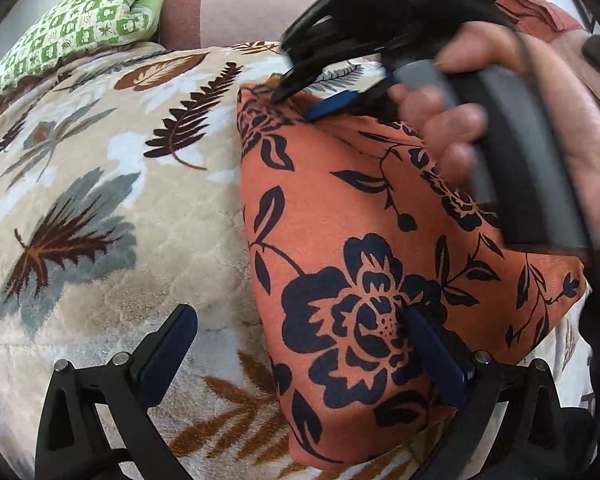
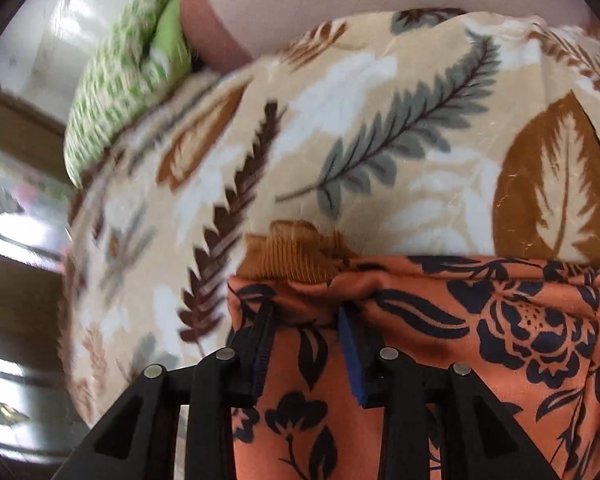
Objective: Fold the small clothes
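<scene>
Right wrist view: right gripper (image 2: 306,312) jaws pinch the orange floral garment (image 2: 480,320); left gripper (image 1: 300,344) jaws spread; no readable writing

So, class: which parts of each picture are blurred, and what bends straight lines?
Left wrist view: the right gripper and the hand holding it smear with motion; the orange floral garment stays sharp. Right wrist view: the green pillow and left edge streak. Both: fisheye curving, dark corners.

Motion blurs the right hand-held gripper (image 1: 296,90) and the green quilt (image 2: 120,92).
</scene>
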Demonstrator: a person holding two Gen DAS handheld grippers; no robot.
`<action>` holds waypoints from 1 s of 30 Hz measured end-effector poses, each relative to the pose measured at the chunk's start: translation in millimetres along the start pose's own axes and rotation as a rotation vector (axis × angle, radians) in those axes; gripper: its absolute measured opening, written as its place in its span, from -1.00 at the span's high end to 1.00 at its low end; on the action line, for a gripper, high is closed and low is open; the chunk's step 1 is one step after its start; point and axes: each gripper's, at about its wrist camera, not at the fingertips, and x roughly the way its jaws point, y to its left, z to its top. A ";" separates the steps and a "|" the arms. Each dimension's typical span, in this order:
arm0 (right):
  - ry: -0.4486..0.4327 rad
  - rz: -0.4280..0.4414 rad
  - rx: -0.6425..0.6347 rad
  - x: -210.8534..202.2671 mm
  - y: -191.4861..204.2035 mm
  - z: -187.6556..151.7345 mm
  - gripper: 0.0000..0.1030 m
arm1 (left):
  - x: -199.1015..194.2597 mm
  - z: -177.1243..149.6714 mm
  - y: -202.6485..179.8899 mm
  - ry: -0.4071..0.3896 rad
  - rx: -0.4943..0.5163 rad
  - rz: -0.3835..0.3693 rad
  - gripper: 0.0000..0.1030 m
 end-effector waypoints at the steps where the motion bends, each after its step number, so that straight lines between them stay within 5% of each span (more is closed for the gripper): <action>1: -0.004 0.022 0.034 -7.4 -4.9 -0.8 0.31 | 0.8 0.7 1.4 0.008 -0.009 -0.009 -1.00; 8: -0.108 0.120 0.043 -110.8 -39.1 -64.2 0.29 | 0.1 5.2 5.6 0.028 -0.046 -0.023 -1.00; 9: -0.117 0.122 0.041 -121.2 -45.3 -75.0 0.21 | -1.0 5.2 4.8 0.021 -0.043 -0.018 -1.00; 10: -0.123 0.120 0.038 -132.6 -50.6 -86.9 -0.09 | -1.7 4.9 4.6 0.016 -0.039 -0.012 -1.00; 12: -0.127 0.081 0.049 -152.6 -62.5 -114.8 -0.20 | -3.1 3.2 2.0 0.005 -0.030 -0.001 -1.00; 17: -0.123 -0.118 0.098 -153.3 -116.6 -173.0 -0.14 | -5.6 -1.1 -6.0 -0.029 0.023 0.036 -1.00; 18: -0.075 -0.195 0.135 -138.9 -131.2 -179.2 -0.35 | -6.1 -2.6 -9.3 -0.037 0.044 0.051 -1.00; 20: -0.091 -0.091 0.255 -129.5 -157.9 -190.1 -0.38 | -9.2 -4.1 -10.0 -0.066 0.063 0.077 -1.00; 22: -0.117 -0.068 0.255 -140.9 -153.7 -186.9 -0.36 | -12.5 -4.9 -13.1 -0.079 0.079 0.101 -1.00; 26: -0.261 -0.213 0.095 -174.3 -110.7 -172.5 -0.36 | -12.4 -3.0 -14.5 -0.076 0.088 0.109 -1.00; 30: -0.342 -0.107 0.014 -185.5 -72.6 -162.2 -0.36 | -11.0 -2.1 -12.2 -0.063 0.074 0.092 -1.00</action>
